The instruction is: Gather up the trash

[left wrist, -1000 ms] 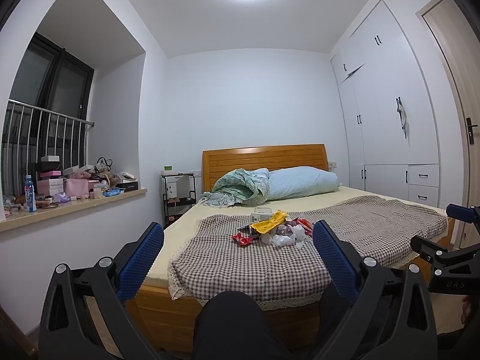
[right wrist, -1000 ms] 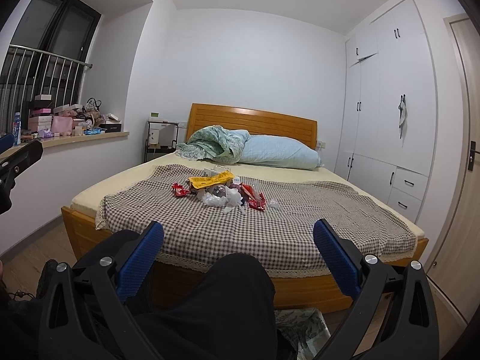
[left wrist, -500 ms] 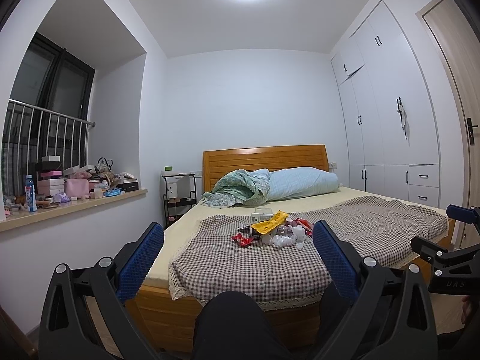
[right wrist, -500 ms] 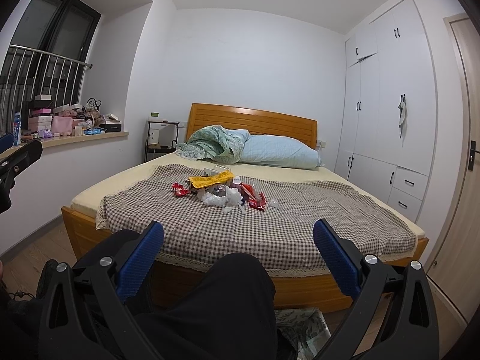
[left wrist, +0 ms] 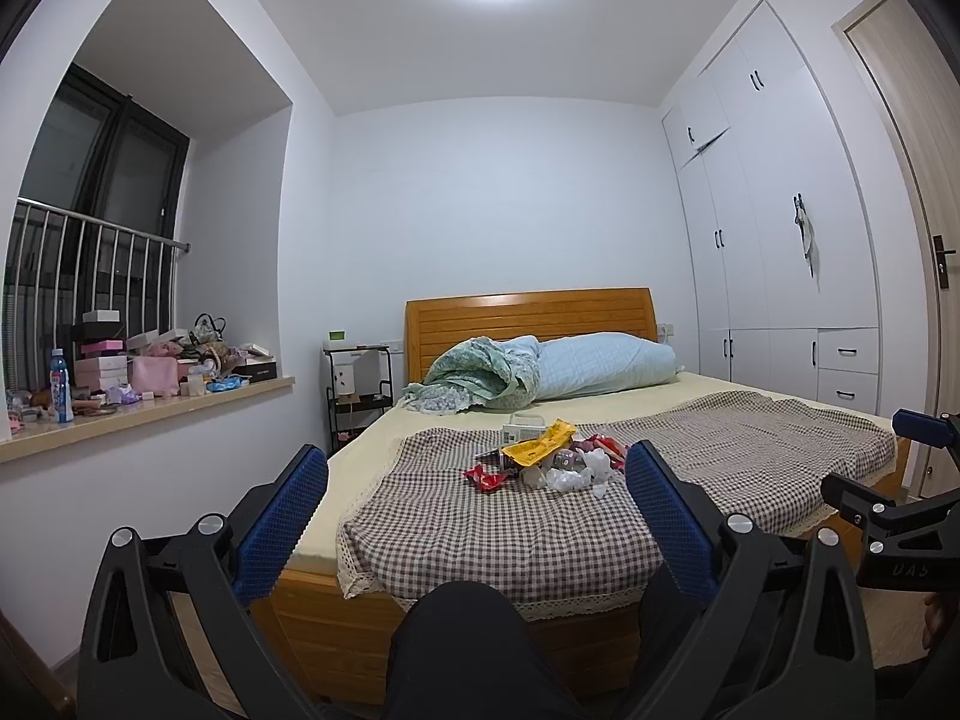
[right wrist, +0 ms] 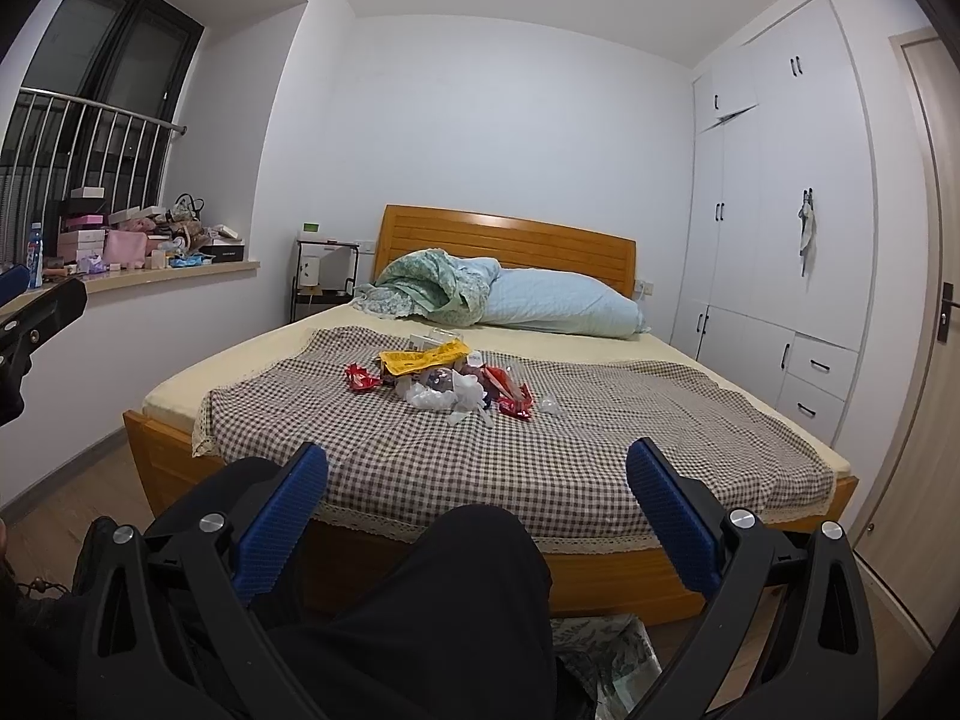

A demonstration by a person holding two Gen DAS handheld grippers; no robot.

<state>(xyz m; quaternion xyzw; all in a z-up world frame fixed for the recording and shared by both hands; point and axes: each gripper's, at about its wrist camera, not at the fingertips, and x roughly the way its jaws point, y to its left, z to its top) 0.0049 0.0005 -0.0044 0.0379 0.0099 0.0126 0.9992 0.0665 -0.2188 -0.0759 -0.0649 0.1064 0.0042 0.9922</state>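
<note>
a wooden bed point(right wrist: 600, 582) is seen across the room, covered by a checked cloth point(right wrist: 600, 456) with a lace edge, and the trash pile point(right wrist: 444, 381) is heaped near the middle of that cloth, well apart from both grippers. in the pile, one yellow wrapper point(right wrist: 423, 357) is laid on top, one red wrapper point(right wrist: 360, 377) is set just to its left, more red wrappers point(right wrist: 510, 393) are bunched to its right, and crumpled white tissue or plastic point(right wrist: 444, 396) is gathered in front; the smaller pieces cannot be counted. one clear container point(left wrist: 527, 422) is seen behind the pile. the left gripper point(left wrist: 477, 501) is held with its two blue-padded fingers spread wide and nothing between them, and the right gripper point(right wrist: 477, 498) is likewise held wide and empty. the person's dark-clothed knee point(right wrist: 474, 600) is raised between the grippers and the bed, hiding part of the bed frame. at the headboard, one pale blue pillow point(right wrist: 558, 303) and one rumpled green quilt point(right wrist: 432, 291) are piled. a cluttered windowsill point(left wrist: 150, 402) with boxes and one blue-capped bottle point(left wrist: 60, 387) is seen to the left, one black bedside rack point(left wrist: 357, 390) beside the bed, and white wardrobes point(right wrist: 774, 240) to the right. a patterned bag point(right wrist: 606, 648) is partly visible on the floor below the right gripper.
</note>
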